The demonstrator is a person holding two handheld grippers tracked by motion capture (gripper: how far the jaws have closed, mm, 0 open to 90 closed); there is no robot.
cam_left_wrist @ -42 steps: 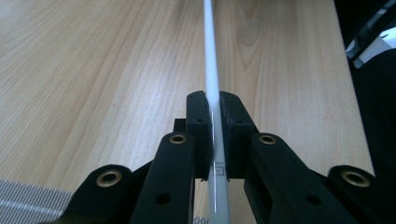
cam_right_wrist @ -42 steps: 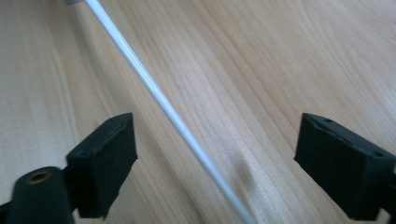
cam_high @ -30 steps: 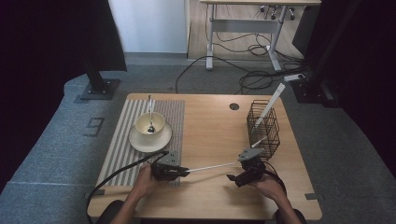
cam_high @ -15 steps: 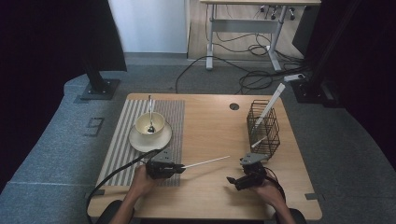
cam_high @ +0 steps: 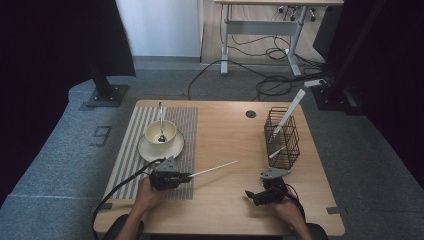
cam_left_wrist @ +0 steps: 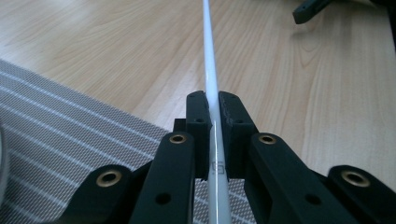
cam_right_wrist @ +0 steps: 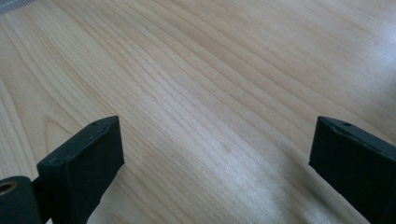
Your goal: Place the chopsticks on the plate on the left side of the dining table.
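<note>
Left tool is clenched on a thin white rod; in the left gripper view the 2 black pads press the rod from either side near its rear end, with most of its length running out ahead. Right tool stands released; in the right gripper view its jaws are wide apart with bare wood between them; nothing is held.

Location: the rod is carried low over the wooden surface, just off the edge of the striped mat, well apart from the wire basket at the right side. A cup on a saucer sits on the mat behind the left hand.

Orientation: the rod's long axis lies close to level; its free tip points away from the left tool, toward the right and slightly toward the far edge, roughly in the basket's direction.

Step in hand, as judged: transport of the rod held by 1 tool, the right tool lowered and idle. The basket already holds similar white sticks, so the likely destination is there; the next move would call for swinging the tip upright and lowering the rod through the open top without catching the wire rim.
</note>
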